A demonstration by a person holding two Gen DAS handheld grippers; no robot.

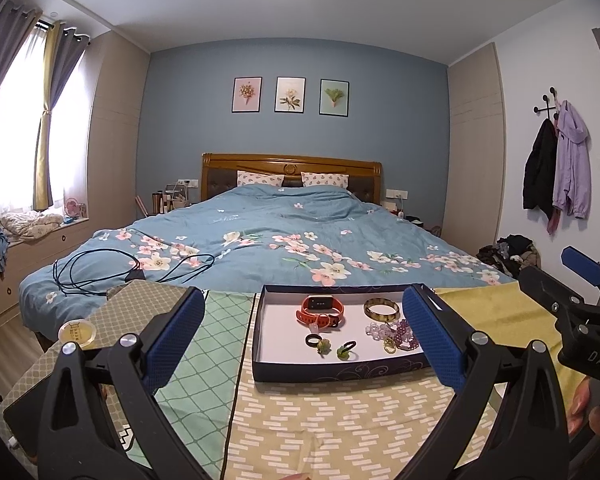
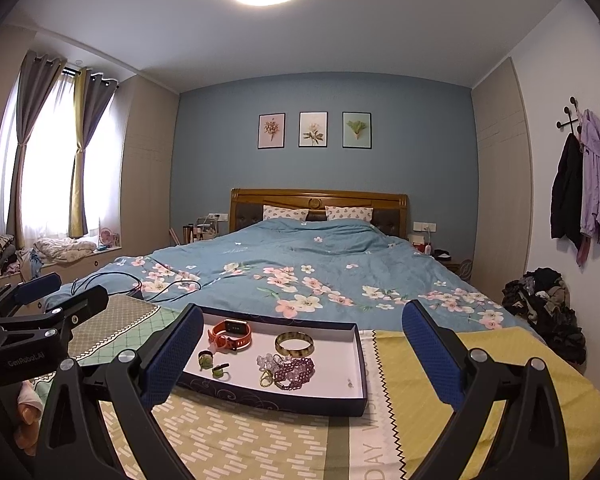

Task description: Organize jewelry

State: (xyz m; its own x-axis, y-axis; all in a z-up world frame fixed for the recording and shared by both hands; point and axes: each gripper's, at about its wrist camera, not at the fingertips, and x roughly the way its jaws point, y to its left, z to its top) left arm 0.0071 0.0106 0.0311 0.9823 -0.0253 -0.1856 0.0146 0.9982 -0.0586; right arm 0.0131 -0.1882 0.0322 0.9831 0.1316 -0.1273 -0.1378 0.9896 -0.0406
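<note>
A dark blue box lid (image 1: 340, 372) (image 2: 276, 398) with a white inside lies on the patterned cloth. It holds an orange watch (image 1: 320, 308) (image 2: 231, 334), an amber bangle (image 1: 382, 309) (image 2: 295, 345), two green rings (image 1: 332, 347) (image 2: 213, 363), purple and clear bead bracelets (image 1: 396, 334) (image 2: 290, 368) and a small gold ring (image 2: 265, 379). My left gripper (image 1: 300, 340) is open and empty in front of the box. My right gripper (image 2: 300, 356) is open and empty, hovering before the box.
A round yellow-lidded tin (image 1: 77, 332) sits on the left cloth. A yellow cloth (image 2: 480, 380) covers the right side. Behind is a bed with a blue floral duvet (image 1: 280, 240) and black cables (image 1: 120, 270). Clothes are piled on the floor (image 2: 548, 312) at right.
</note>
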